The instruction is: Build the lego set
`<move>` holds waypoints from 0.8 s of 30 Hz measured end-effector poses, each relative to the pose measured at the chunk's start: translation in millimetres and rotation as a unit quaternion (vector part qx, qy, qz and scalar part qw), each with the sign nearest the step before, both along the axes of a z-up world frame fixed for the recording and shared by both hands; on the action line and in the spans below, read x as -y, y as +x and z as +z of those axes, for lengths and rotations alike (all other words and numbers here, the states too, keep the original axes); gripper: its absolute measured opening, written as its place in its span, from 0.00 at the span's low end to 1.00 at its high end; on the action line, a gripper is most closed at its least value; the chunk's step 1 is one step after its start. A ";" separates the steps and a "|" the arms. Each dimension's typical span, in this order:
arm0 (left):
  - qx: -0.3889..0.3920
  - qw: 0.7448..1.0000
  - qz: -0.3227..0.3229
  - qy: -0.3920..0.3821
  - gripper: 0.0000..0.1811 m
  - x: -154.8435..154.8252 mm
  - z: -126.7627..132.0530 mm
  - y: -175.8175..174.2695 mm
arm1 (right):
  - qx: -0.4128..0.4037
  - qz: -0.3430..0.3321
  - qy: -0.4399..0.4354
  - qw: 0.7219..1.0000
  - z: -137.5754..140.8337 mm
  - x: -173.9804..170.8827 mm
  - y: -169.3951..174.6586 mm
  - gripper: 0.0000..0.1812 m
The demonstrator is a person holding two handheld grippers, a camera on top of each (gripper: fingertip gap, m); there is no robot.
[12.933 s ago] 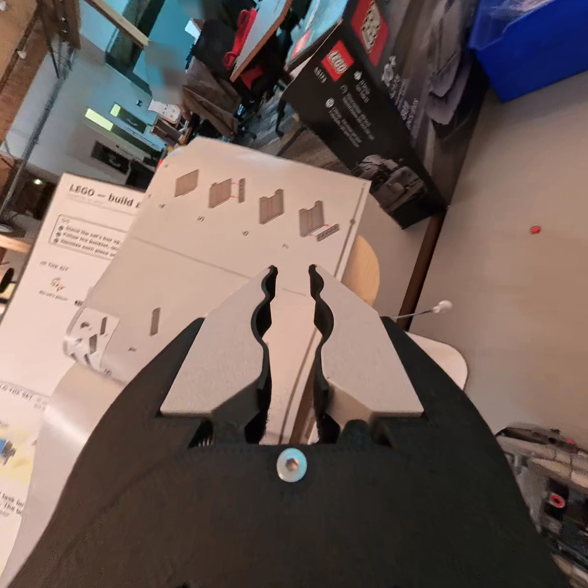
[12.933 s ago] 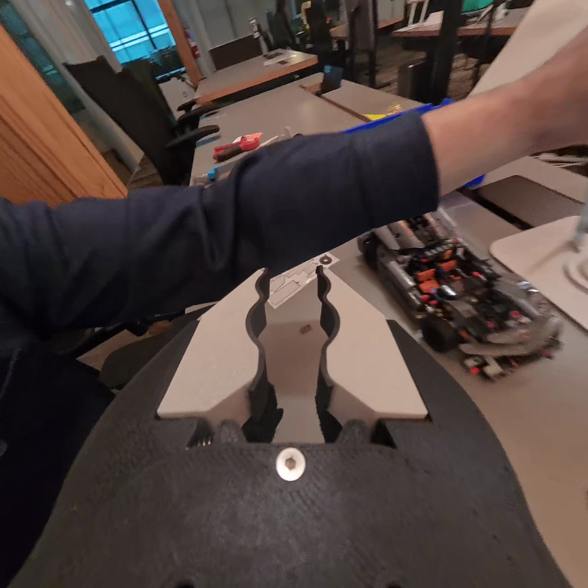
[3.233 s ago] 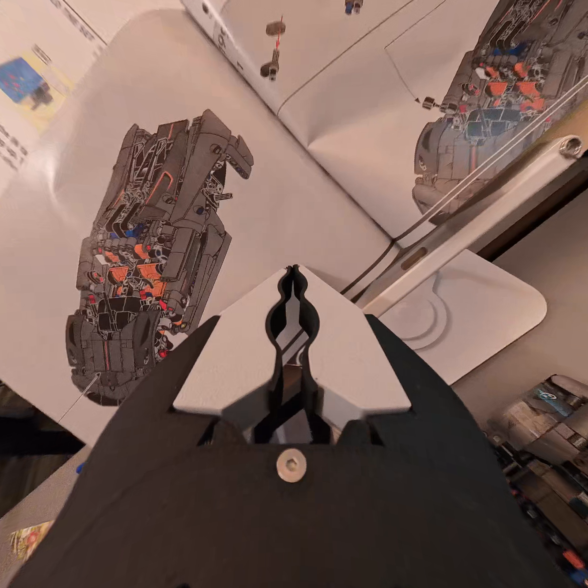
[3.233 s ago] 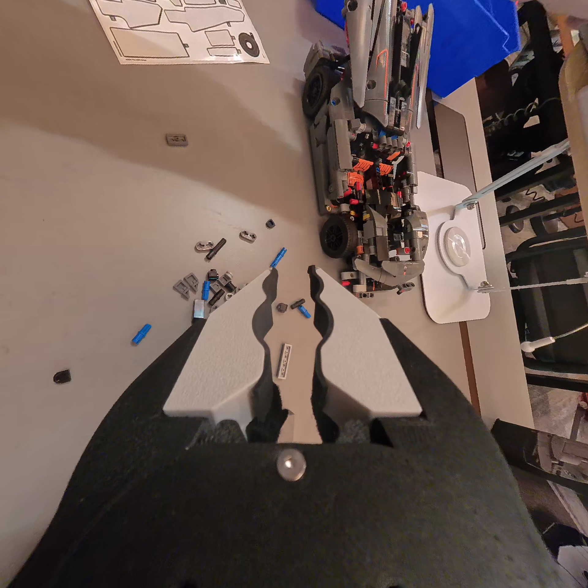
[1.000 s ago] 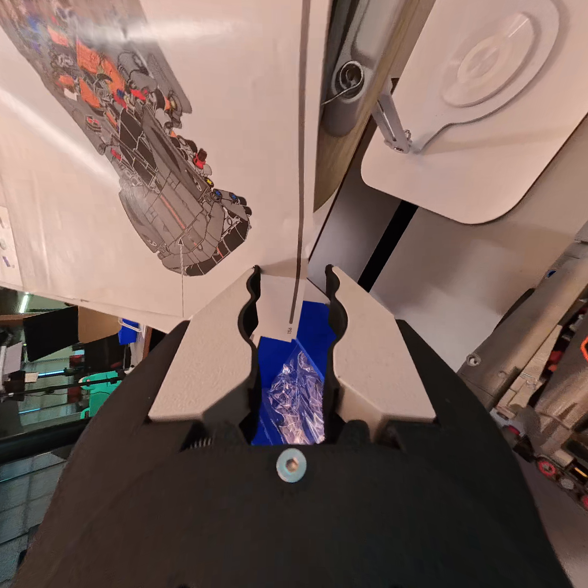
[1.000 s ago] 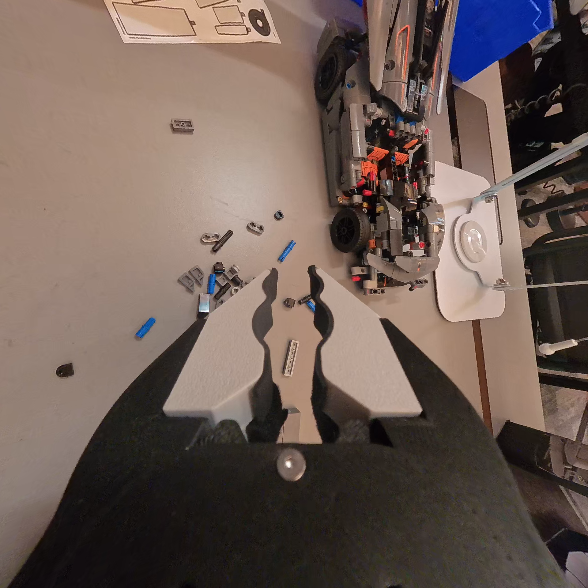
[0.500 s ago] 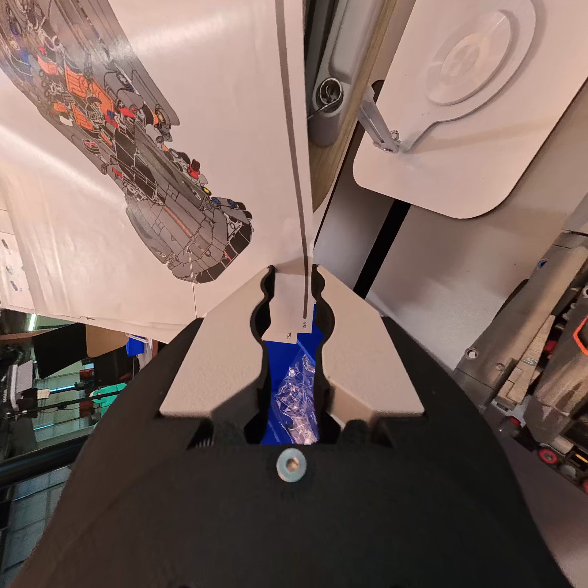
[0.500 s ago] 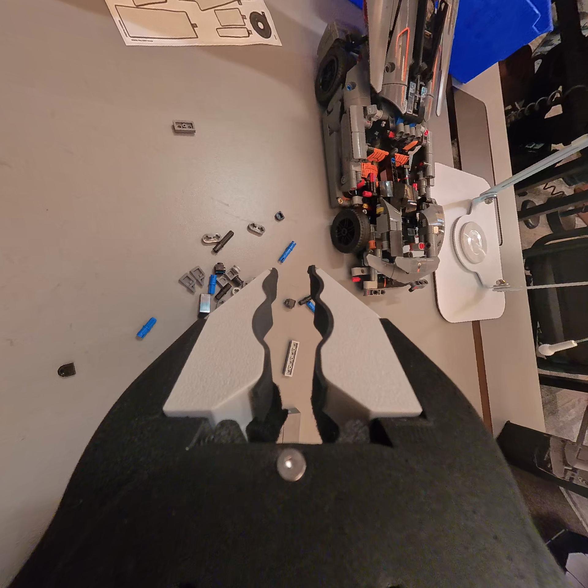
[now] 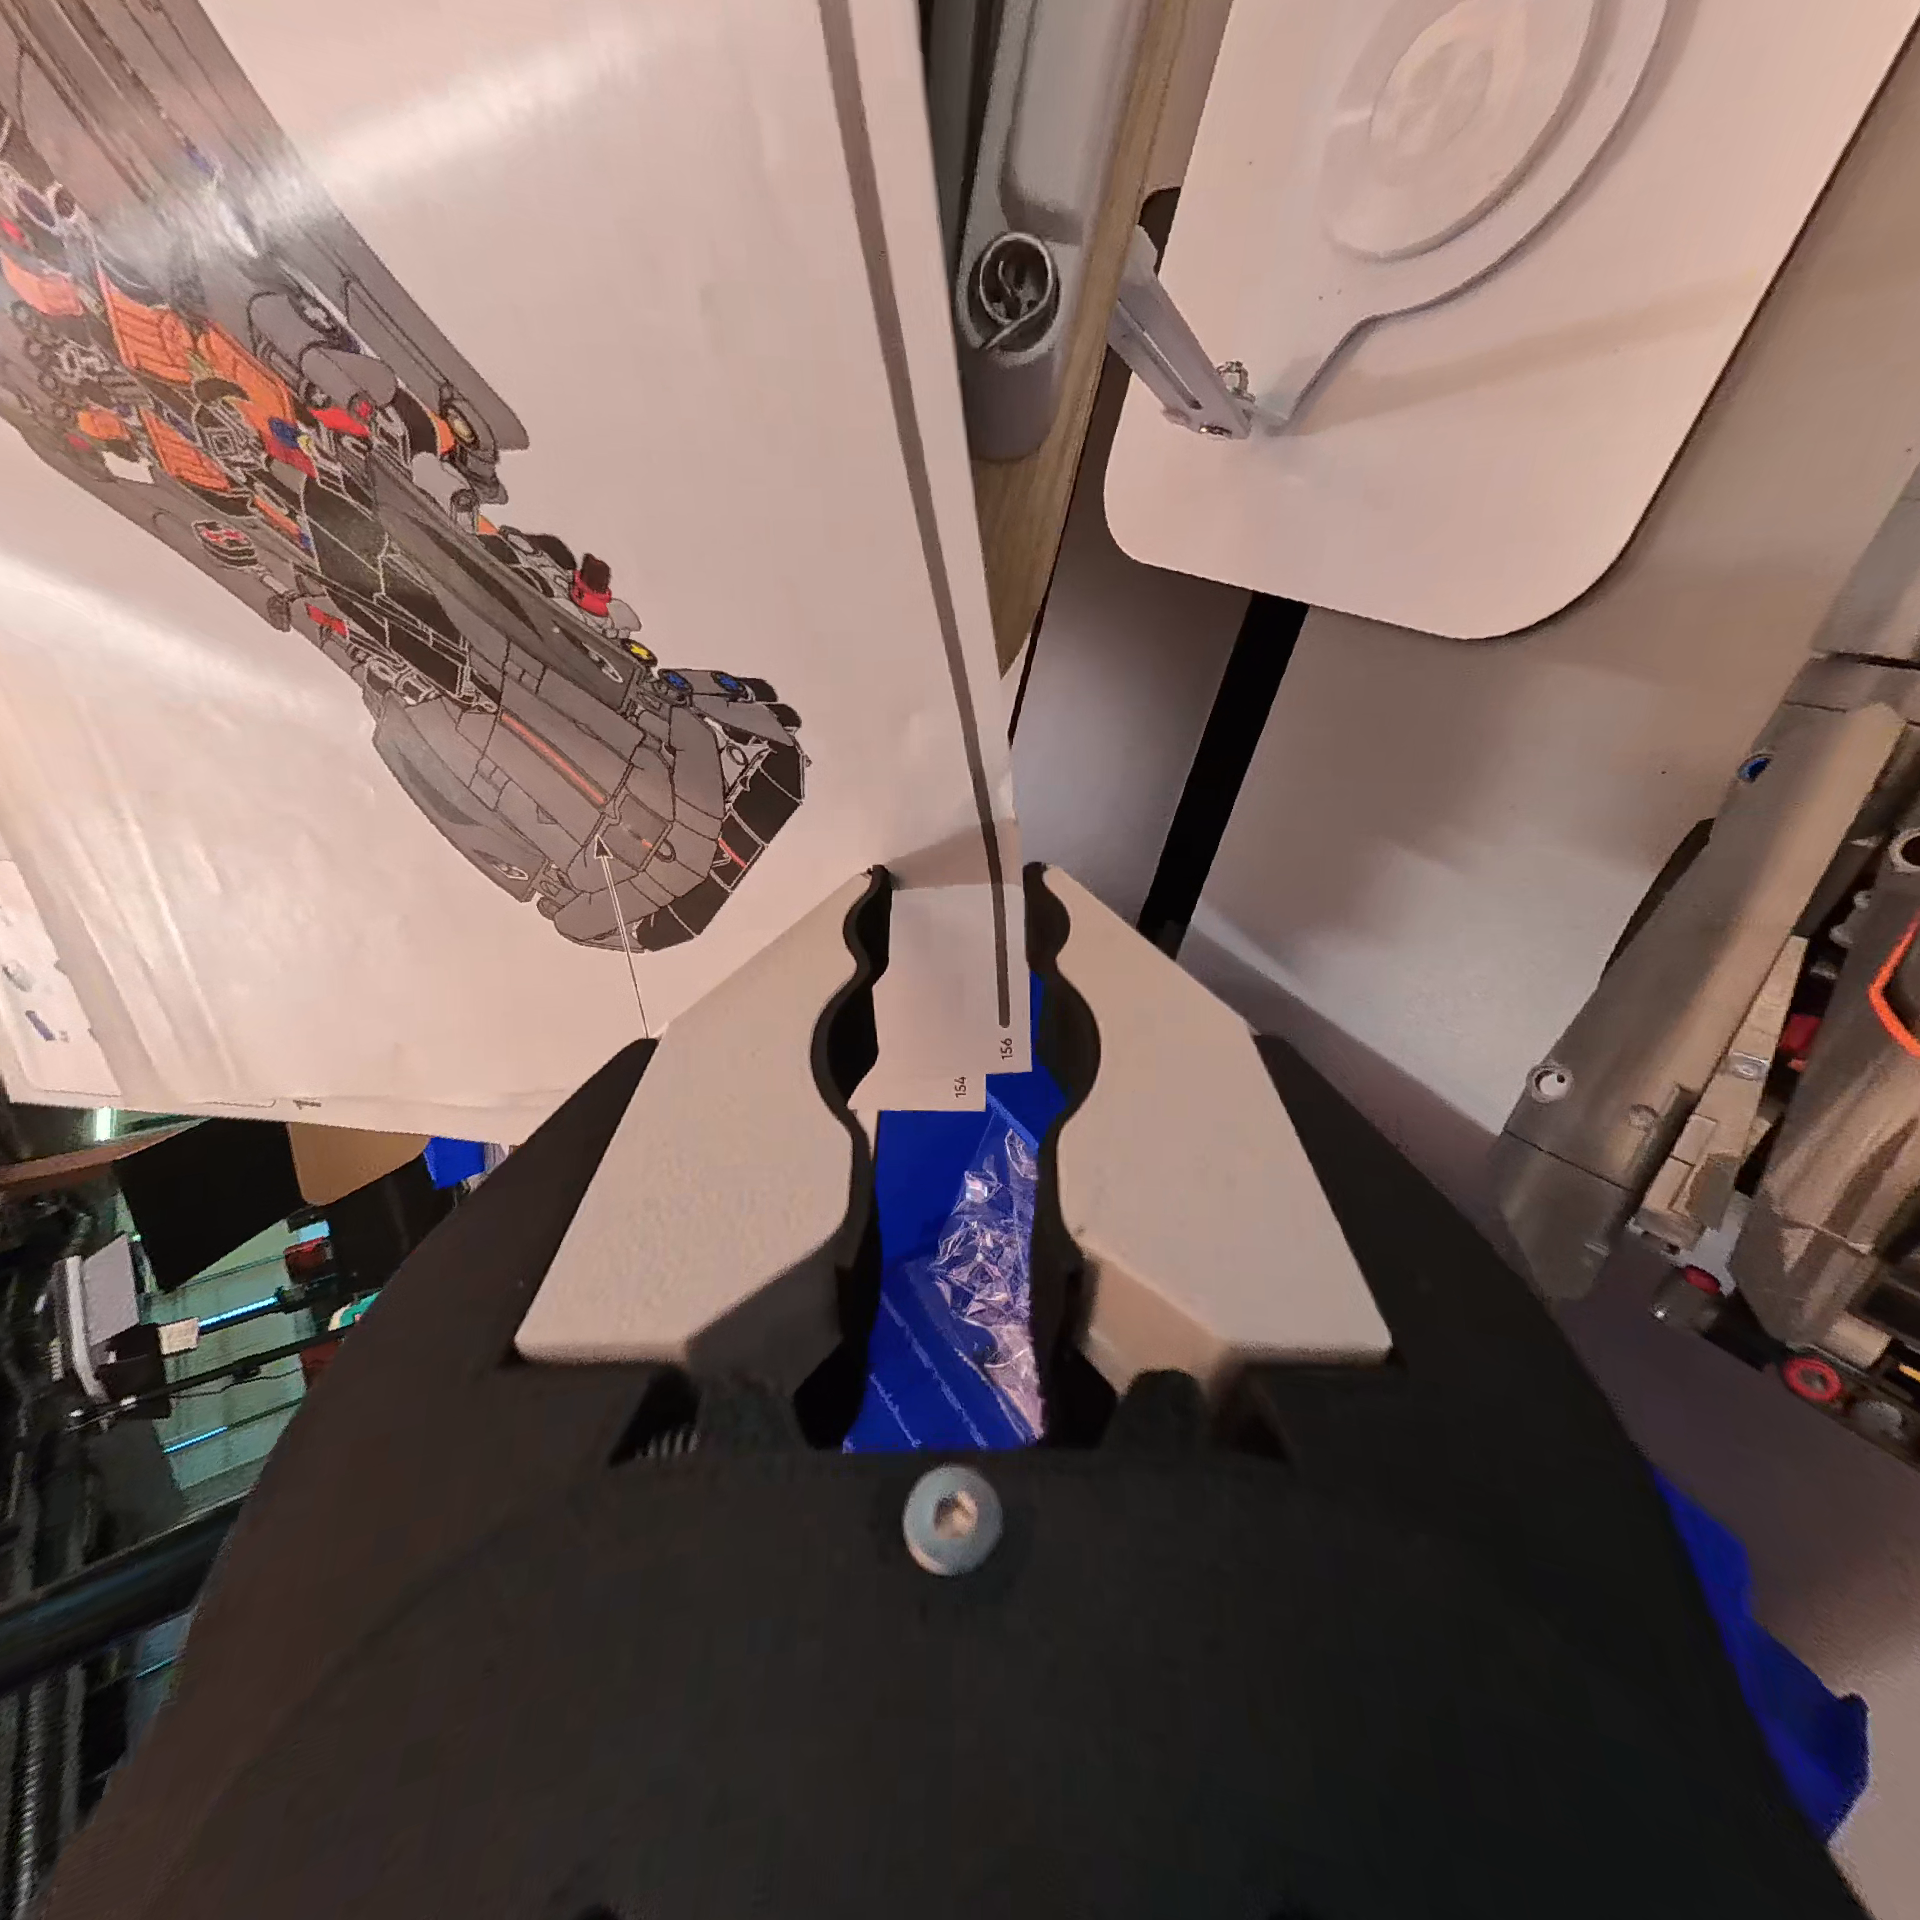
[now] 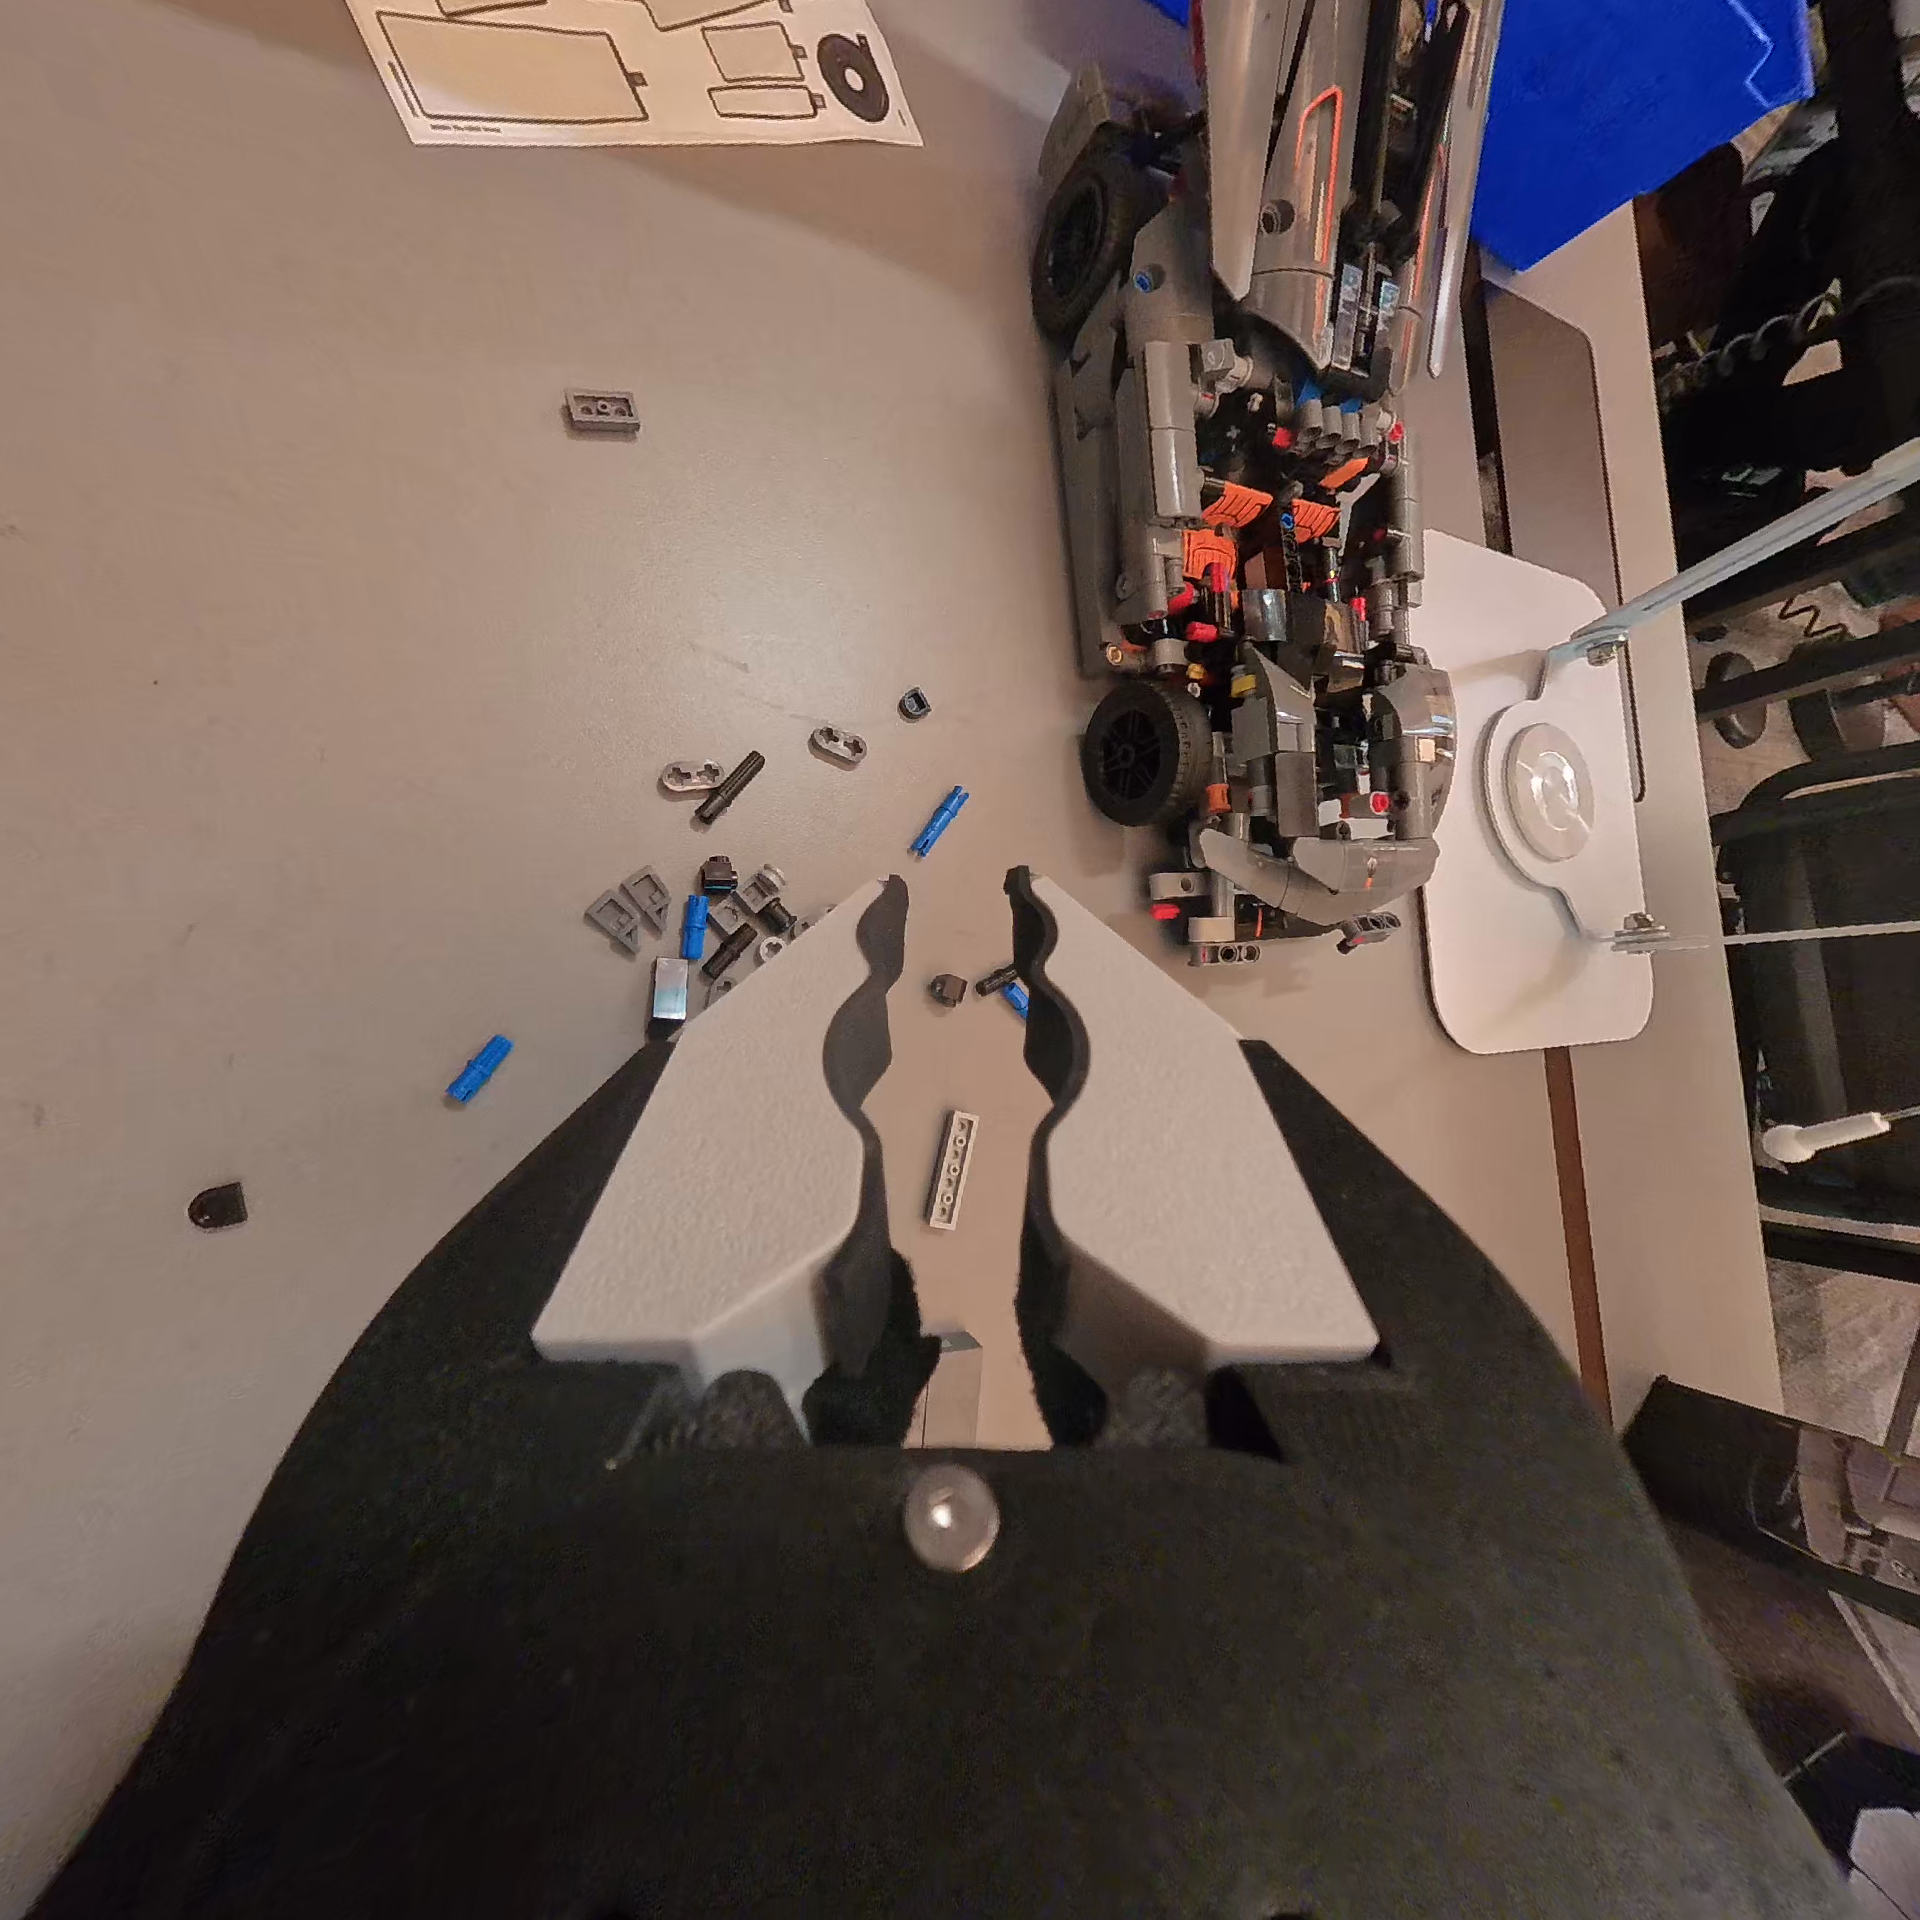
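Note:
In the left wrist view the open instruction booklet [image 9: 582,312] shows a picture of the grey car. The corner of its pages [image 9: 951,997] lies between the fingers of my left gripper [image 9: 951,878], which is open and not pinching it. The partly built grey, black and orange lego car [image 10: 1247,571] stands on the table at the right of the right wrist view, and its side shows in the left wrist view [image 9: 1766,1039]. My right gripper [image 10: 954,881] is open and empty above loose pieces [image 10: 717,914]. A grey strip plate [image 10: 951,1169] lies below its gap.
A white stand base [image 10: 1527,831] sits right of the car; it also shows in the left wrist view [image 9: 1455,312]. A sticker sheet [image 10: 623,73] lies at the far edge. A blue bin [image 10: 1621,104] is behind the car, holding a clear bag [image 9: 987,1247]. Scattered blue pins [image 10: 478,1068] lie on the left.
My left gripper has narrowed a little around the booklet's page corner and shifted slightly closer to it. My right gripper has stayed nearly still above the loose pieces.

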State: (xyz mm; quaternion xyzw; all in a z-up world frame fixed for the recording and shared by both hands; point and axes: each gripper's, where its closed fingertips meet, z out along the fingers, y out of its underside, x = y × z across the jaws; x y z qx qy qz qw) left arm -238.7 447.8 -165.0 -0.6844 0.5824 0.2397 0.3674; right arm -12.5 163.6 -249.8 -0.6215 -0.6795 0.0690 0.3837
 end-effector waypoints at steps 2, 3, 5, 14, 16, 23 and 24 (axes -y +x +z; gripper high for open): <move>-0.008 1.000 0.000 -0.003 0.13 -0.6 -0.1 -0.1 | 0.000 0.000 0.000 1.000 0.2 0.1 0.0 0.10; -0.011 1.000 0.000 -0.005 0.12 -0.6 0.2 -0.3 | -0.001 0.000 0.000 1.000 0.3 0.0 0.0 0.10; -0.011 1.000 0.000 -0.011 0.11 -0.8 0.5 -0.4 | -0.001 0.000 -0.001 1.000 0.5 0.2 -0.1 0.10; -0.022 0.999 0.000 -0.030 0.12 -0.8 0.3 -0.7 | -0.001 0.000 -0.001 1.000 0.7 0.1 0.0 0.10; -0.027 0.999 -0.001 -0.028 0.12 -0.9 0.2 -0.8 | -0.001 0.000 -0.001 1.000 0.7 0.1 0.0 0.10; -0.028 0.999 0.003 -0.037 0.13 -1.9 0.7 -1.0 | -0.001 0.001 -0.001 1.000 0.3 0.2 0.0 0.10; -0.029 0.999 0.003 -0.039 0.13 -2.1 0.7 -1.0 | -0.001 0.000 -0.001 1.000 0.4 0.2 -0.1 0.10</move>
